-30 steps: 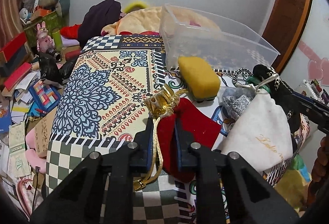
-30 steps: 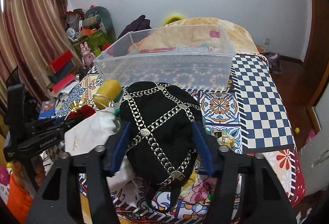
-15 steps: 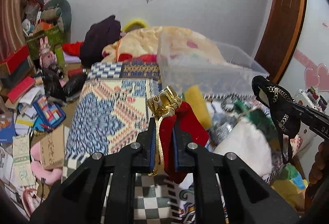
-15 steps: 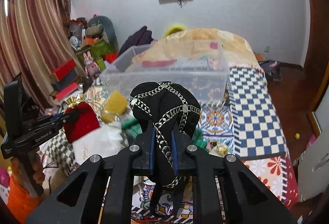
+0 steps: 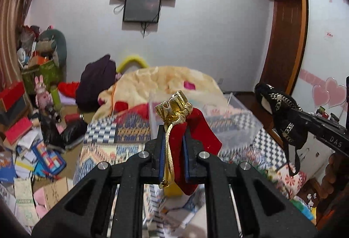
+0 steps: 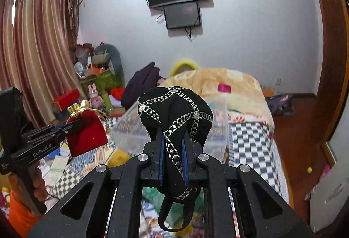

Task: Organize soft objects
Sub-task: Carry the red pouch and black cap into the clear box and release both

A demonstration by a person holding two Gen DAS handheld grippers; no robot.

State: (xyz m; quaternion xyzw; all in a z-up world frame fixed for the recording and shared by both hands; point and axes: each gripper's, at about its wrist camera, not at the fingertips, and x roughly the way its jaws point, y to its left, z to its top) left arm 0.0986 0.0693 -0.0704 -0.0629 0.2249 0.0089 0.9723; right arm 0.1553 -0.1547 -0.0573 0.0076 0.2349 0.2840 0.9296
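Note:
My left gripper is shut on a red velvet pouch with a gold top and gold cord, held up in the air above the patterned bed cover. It also shows in the right wrist view at the left. My right gripper is shut on a black cap with silver chain trim, also lifted; the cap shows in the left wrist view at the right. A clear plastic bin stands on the bed beyond both grippers, and it shows in the right wrist view.
A yellow sponge lies on the patterned cover below. A beige quilt is heaped behind the bin. Boxes, books and toys crowd the floor at the left. A wooden door frame stands at the right.
Both grippers have risen from the bed with their loads. The right gripper, open around the cap a second ago, has closed on it. The pouch and cap now hang in the air.

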